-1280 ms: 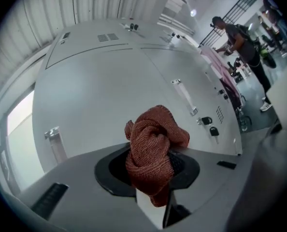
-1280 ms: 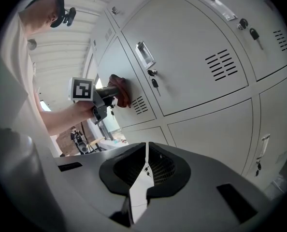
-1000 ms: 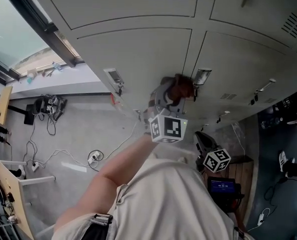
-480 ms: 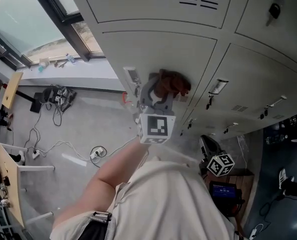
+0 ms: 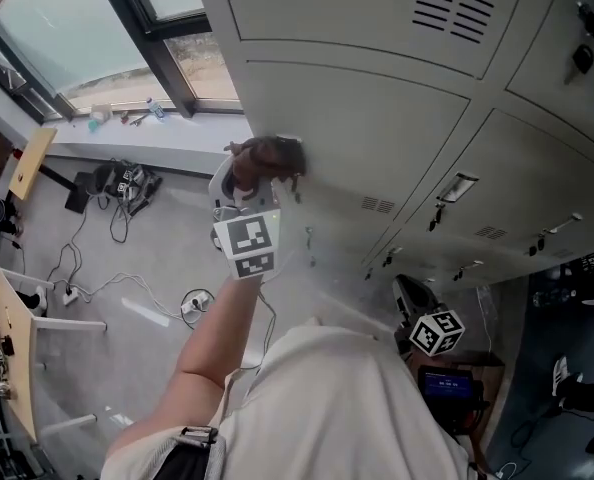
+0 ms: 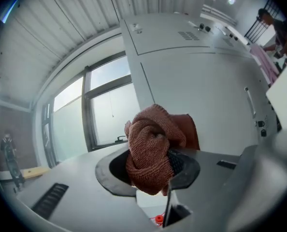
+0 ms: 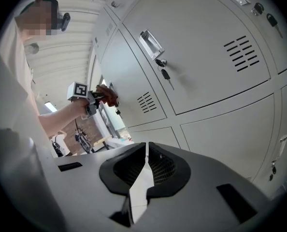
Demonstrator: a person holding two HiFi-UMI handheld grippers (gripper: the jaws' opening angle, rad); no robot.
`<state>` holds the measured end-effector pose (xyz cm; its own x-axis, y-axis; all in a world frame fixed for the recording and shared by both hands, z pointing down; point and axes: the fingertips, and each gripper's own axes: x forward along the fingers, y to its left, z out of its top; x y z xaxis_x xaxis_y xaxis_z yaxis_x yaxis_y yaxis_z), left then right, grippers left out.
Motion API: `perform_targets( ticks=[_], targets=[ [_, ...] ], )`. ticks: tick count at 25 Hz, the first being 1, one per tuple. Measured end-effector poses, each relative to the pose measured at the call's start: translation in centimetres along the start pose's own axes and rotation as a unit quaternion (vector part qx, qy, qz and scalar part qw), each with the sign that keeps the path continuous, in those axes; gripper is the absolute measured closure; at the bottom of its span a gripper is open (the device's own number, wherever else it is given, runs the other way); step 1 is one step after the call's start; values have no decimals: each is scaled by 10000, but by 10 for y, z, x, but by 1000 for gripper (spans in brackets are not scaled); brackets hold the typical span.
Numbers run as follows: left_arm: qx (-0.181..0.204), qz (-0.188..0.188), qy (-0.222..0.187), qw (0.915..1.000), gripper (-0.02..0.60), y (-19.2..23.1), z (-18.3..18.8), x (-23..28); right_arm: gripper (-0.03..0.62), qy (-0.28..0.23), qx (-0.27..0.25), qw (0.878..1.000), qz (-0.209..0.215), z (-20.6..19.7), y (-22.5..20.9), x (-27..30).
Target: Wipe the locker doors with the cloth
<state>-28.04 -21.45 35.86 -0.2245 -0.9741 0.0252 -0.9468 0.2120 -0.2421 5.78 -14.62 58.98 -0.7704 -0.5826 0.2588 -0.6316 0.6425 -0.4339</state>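
Up against a grey locker door point(image 5: 377, 138), the left gripper point(image 5: 249, 180) is clamped on a bunched rust-brown knitted cloth point(image 5: 269, 155). The cloth presses on the door close to its left edge, not far from the window point(image 5: 67, 38). Seen along the left gripper's own jaws, the wad fills the gap between them and bulges out ahead. The right gripper point(image 7: 146, 170) sits low at the person's right side, well apart from the cloth, its 2 jaws closed together with nothing between them, its marker cube point(image 5: 435, 331) facing up. Round about, the doors carry vent slots point(image 5: 452, 3), and keys point(image 7: 165, 74) hang from a lock. Cables point(image 5: 97, 288) trail over the floor below the window.
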Motion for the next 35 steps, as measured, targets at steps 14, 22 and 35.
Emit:
perform_targets(
  ticks=[14, 22, 35],
  targets=[
    [322, -550, -585, 9963, 471, -67, 44, -3, 565, -126, 166, 9991, -369, -4, -17, -26],
    [659, -2232, -1115, 9661, 471, -222, 82, -22, 565, -274, 173, 9984, -457, 6, -28, -39],
    [166, -2422, -1540, 9578, 471, -213, 133, -23, 565, -251, 18, 9991, -327, 15, -31, -41]
  ],
)
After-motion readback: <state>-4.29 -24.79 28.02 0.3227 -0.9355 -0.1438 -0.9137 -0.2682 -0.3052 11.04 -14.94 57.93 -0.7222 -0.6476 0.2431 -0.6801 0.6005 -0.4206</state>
